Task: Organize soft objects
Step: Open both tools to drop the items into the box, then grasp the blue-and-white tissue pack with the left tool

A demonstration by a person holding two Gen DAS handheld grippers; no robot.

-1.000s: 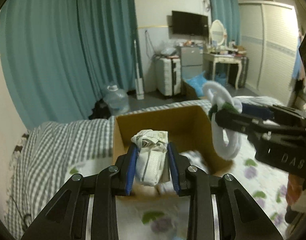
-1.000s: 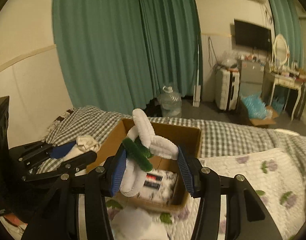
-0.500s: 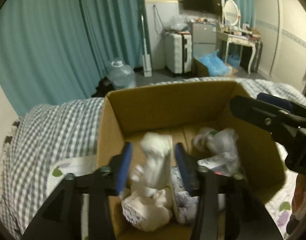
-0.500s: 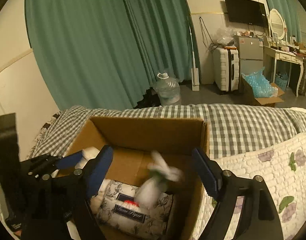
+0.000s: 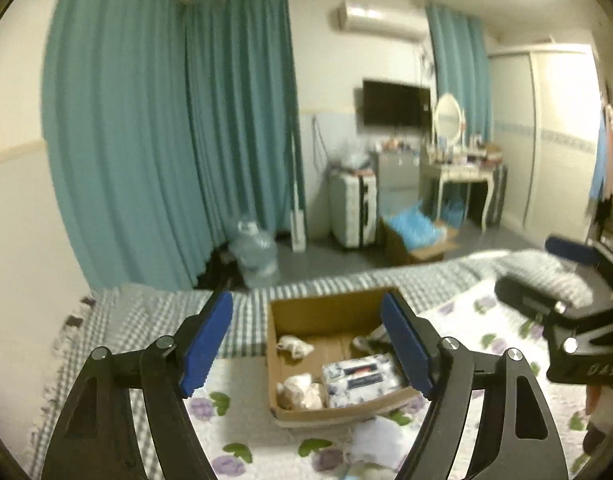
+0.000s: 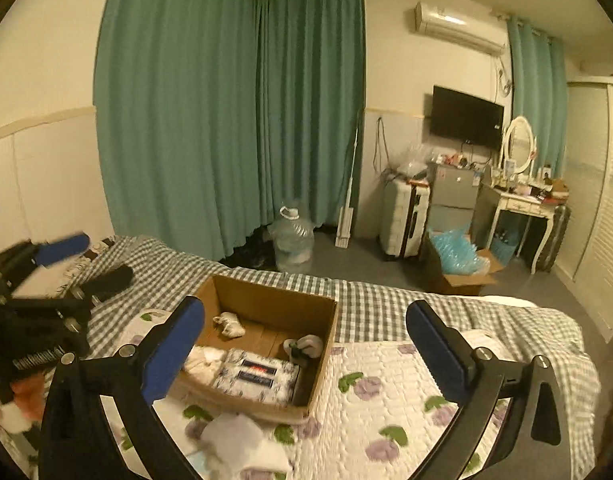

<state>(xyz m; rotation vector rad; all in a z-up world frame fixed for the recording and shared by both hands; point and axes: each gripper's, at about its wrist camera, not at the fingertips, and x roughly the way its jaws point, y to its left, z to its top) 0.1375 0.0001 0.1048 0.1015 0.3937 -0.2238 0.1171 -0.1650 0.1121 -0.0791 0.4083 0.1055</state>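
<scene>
Now both held above the bed [image 6: 406, 364], left tool [image 5: 306, 344] wide open and empty, right tool [image 6: 306, 352] likewise, cardboard box [image 6: 330, 320] at 12 o'clock holding white bundles [image 6: 230, 325] and a printed pack [image 6: 258, 376].

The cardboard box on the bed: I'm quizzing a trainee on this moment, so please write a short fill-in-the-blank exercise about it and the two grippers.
1. Both the left gripper and the right gripper are ____.
2. The cardboard box sits on the ____.
3. The white and green soft toy lies ____ the box.
4. The floral-print packet in the box carries two dark ____.

Missing words: open; bed; inside; labels
</scene>
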